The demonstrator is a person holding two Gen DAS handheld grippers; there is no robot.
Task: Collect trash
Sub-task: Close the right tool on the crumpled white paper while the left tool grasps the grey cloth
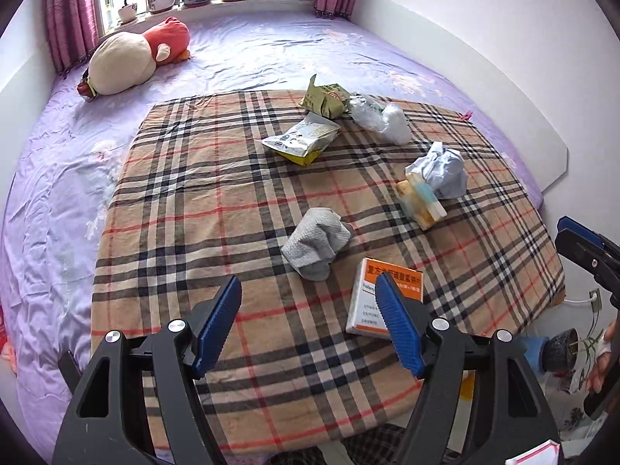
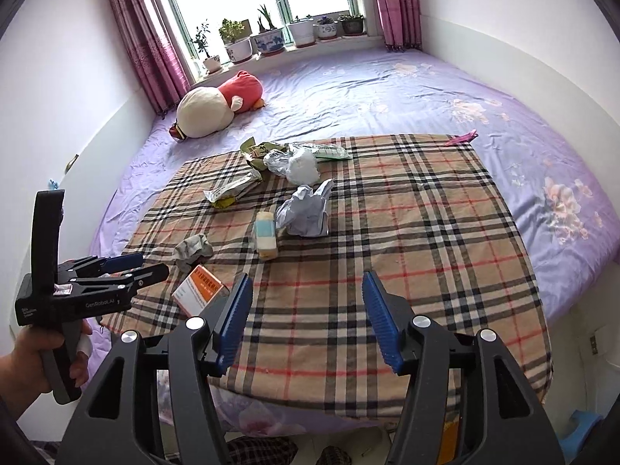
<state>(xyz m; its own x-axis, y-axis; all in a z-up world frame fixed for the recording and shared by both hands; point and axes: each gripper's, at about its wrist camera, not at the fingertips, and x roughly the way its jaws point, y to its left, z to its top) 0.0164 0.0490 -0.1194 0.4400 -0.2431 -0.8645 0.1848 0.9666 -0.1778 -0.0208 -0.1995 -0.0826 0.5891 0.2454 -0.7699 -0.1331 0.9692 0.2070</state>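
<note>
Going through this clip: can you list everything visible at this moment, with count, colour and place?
plaid cloth: one, tan check, spread on the bed
bedsheet: one, lilac floral
orange box: one, orange and white, near edge of cloth
grey rag: one, crumpled, mid cloth
tissue pack: one, yellow and blue, beside the paper
crumpled paper: one, pale blue
clear plastic bag: one, far side of cloth
snack wrappers: at least two, white-yellow and olive, far side of cloth
plush toy: one, cream and red, near window
potted plants: several, windowsill
curtains: pink, both sides
left tongs: open, empty
right tongs: open, empty
hand: gripping the left tongs' handle
</note>
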